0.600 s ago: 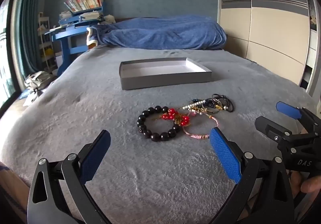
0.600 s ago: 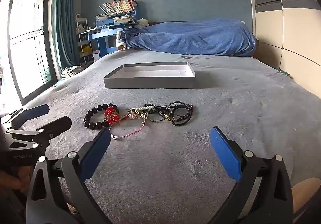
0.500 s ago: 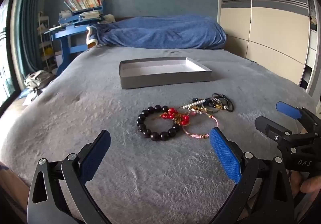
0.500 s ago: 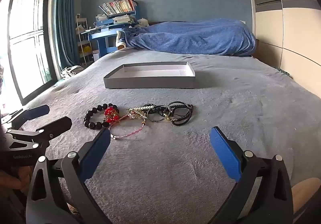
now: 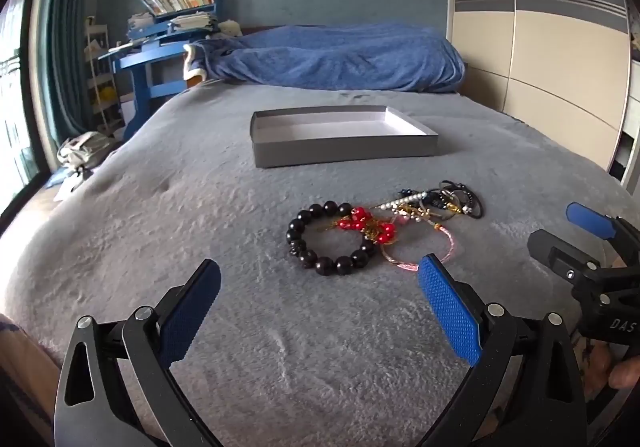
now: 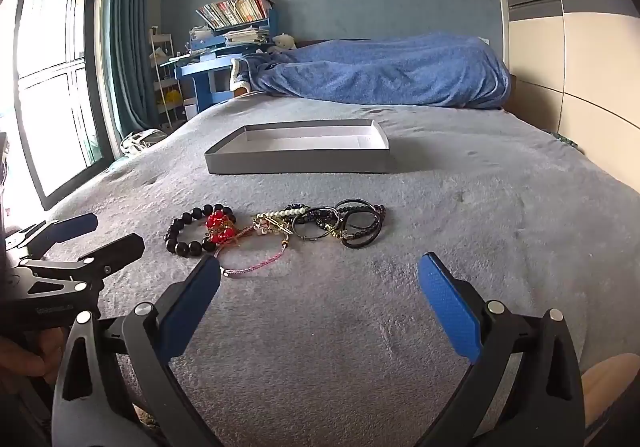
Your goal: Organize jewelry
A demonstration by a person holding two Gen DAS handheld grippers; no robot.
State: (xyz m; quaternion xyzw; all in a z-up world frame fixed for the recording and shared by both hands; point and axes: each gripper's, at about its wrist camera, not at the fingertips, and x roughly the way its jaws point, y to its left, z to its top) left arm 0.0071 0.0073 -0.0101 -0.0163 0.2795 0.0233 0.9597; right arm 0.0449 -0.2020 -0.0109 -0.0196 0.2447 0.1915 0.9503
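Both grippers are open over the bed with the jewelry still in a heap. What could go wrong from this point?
1. The red bead piece overlaps the black bead bracelet and the pink cord bracelet, so lifting one may drag the others.
2. The black bands lie interlinked with the pearl strand; a pinch could take several at once.
3. The grey blanket is soft, so thin cords may sink in and the open left gripper or right gripper could catch fabric.
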